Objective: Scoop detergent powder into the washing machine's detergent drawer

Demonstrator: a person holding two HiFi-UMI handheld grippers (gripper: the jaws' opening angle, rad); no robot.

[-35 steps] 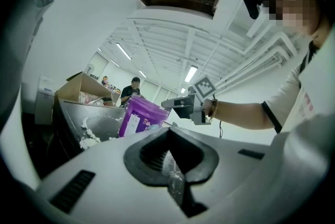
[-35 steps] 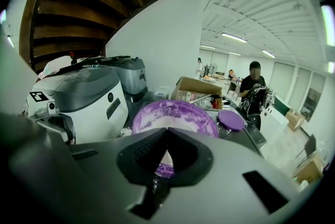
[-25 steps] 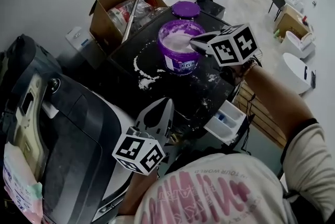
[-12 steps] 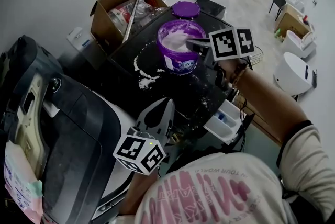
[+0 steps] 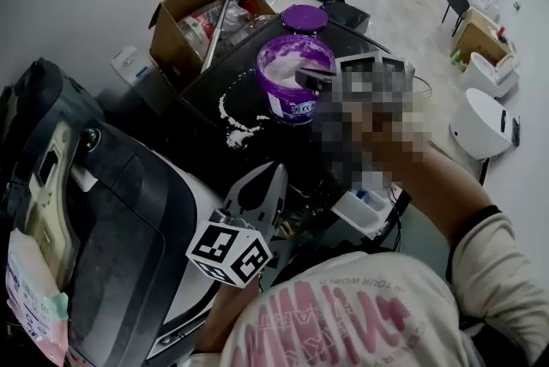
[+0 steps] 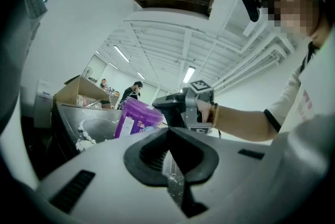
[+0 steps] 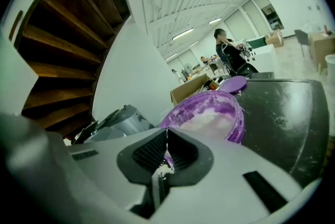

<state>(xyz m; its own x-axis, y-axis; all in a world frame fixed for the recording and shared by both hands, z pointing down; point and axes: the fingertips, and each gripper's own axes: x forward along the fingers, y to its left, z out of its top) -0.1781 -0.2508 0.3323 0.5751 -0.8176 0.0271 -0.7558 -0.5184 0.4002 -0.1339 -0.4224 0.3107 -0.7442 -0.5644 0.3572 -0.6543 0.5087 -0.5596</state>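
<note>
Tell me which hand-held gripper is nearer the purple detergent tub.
Right. The right hand-held gripper is at the rim of the purple tub; the left hand-held gripper sits well apart from it, close to the person's body.

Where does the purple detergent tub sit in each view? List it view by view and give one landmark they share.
Head view: purple detergent tub, upper centre.
Left gripper view: tub, left of centre, at mid-height.
Right gripper view: tub, centre to right of centre, close and large.
Shared landmark: the open cardboard box, up and left of the tub in all three views.
</note>
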